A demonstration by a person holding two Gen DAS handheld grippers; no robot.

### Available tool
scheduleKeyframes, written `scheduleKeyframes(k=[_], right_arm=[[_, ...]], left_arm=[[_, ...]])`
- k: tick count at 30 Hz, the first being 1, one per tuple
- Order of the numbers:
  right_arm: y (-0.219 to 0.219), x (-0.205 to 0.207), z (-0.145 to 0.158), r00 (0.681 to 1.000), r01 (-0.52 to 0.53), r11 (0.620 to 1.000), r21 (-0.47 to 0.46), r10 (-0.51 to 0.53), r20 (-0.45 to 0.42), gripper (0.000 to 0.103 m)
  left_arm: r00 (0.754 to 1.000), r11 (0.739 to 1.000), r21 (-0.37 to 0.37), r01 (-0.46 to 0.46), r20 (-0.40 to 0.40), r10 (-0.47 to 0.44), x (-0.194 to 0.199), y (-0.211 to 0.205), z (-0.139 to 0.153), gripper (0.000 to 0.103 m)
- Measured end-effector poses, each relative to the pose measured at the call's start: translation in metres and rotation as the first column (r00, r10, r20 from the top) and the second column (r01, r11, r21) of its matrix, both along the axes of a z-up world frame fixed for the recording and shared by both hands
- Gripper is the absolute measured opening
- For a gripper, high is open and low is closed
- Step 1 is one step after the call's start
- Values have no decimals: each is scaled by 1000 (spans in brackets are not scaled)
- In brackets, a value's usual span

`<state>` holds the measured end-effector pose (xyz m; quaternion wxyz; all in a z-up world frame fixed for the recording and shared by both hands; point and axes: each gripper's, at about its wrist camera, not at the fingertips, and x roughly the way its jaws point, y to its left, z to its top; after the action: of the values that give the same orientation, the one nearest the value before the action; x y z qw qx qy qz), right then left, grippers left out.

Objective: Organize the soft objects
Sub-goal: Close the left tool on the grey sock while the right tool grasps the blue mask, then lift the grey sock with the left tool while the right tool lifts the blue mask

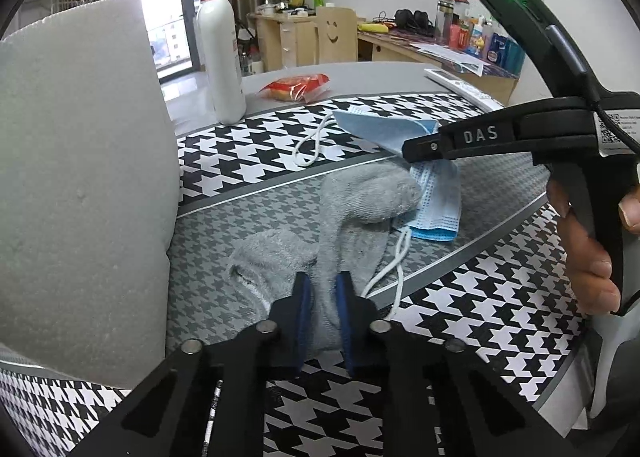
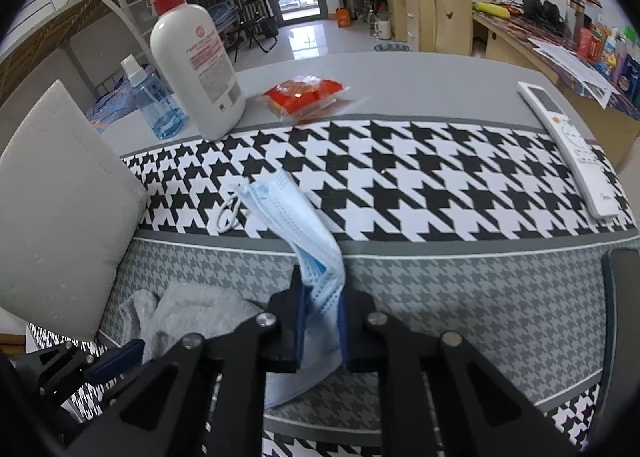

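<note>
- While both tools point down at the counter (image 2: 440,77), the left gripper (image 1: 323,289) has its jaws pinched on a fold of the grey sock (image 1: 352,217), which lies crumpled on the grey-patterned band of the houndstooth cloth (image 2: 400,177).
- The right gripper (image 2: 322,297) has its jaws pressed on the blue face mask (image 2: 296,217); part of the mask stands up beyond the jaws, and its lower edge hangs beneath them.
- In the left view, the mask lies just right of the sock, apparently overlapping its toe.
- A grey foam block (image 1: 80,177) stands left of the sock.
</note>
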<state>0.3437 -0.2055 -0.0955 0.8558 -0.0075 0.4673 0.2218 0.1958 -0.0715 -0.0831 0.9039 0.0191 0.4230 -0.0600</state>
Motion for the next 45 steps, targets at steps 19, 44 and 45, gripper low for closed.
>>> scheduleKeyframes(k=[19,44,45], right_arm=[[-29,-36,42,993,49,997,61,-55,101,17],[-34,-85,76,969,26,995,92,-48,241,17],[-34,-86,77,968,25,995,93,-47,245,17]], left_arm=[[993,1000,-13,16,117,-14,-16,-1,31,6],[962,1000,-10,-3,273,5,-36,5,81,6],[961,1000,-9,-3,277,5,-36,5,82,6]])
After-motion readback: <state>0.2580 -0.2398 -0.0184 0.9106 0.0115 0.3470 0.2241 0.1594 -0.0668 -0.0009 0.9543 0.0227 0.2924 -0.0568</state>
